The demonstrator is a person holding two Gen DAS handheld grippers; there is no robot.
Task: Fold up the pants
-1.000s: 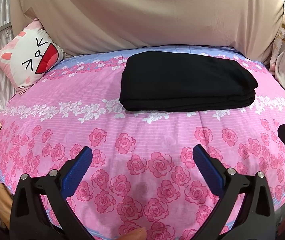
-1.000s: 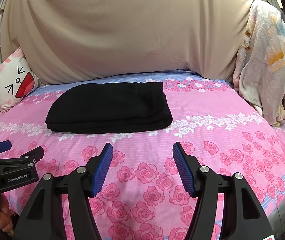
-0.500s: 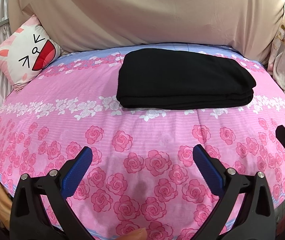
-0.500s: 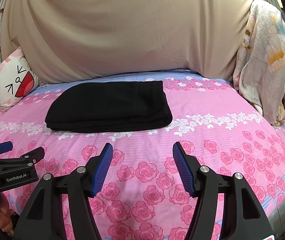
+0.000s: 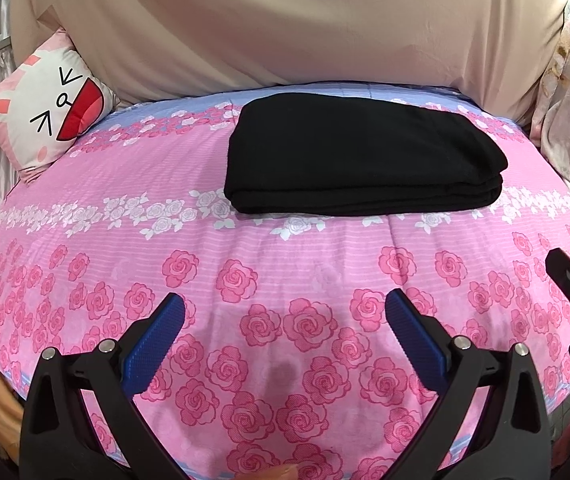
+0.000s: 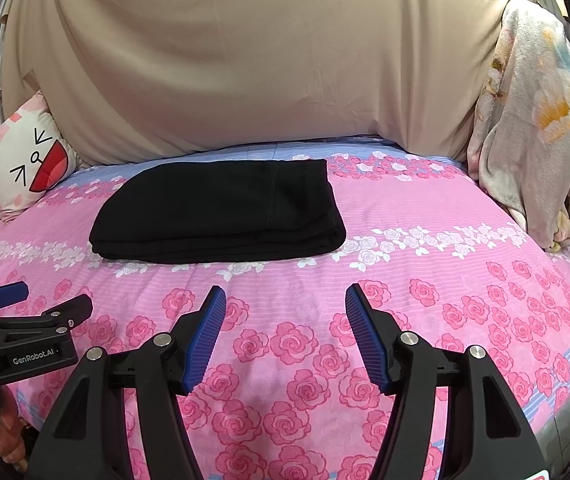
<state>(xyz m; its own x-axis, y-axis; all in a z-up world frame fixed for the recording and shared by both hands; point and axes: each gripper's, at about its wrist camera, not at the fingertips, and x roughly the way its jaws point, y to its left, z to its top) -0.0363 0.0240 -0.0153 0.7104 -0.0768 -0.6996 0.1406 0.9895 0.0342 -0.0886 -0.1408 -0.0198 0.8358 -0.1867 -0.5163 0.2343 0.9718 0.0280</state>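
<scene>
Through the left wrist camera we see the black pants (image 5: 361,160) folded into a flat rectangle on the rose-print bedspread (image 5: 285,264), beyond our left gripper (image 5: 285,312), whose jaws stand apart with nothing between them; a cartoon-face pillow (image 5: 45,116) lies left of the pants. Through the right wrist camera the pants (image 6: 221,212) lie ahead and left of our right gripper (image 6: 285,304), its jaws apart and empty; a floral blanket (image 6: 533,128) hangs right of the pants.
</scene>
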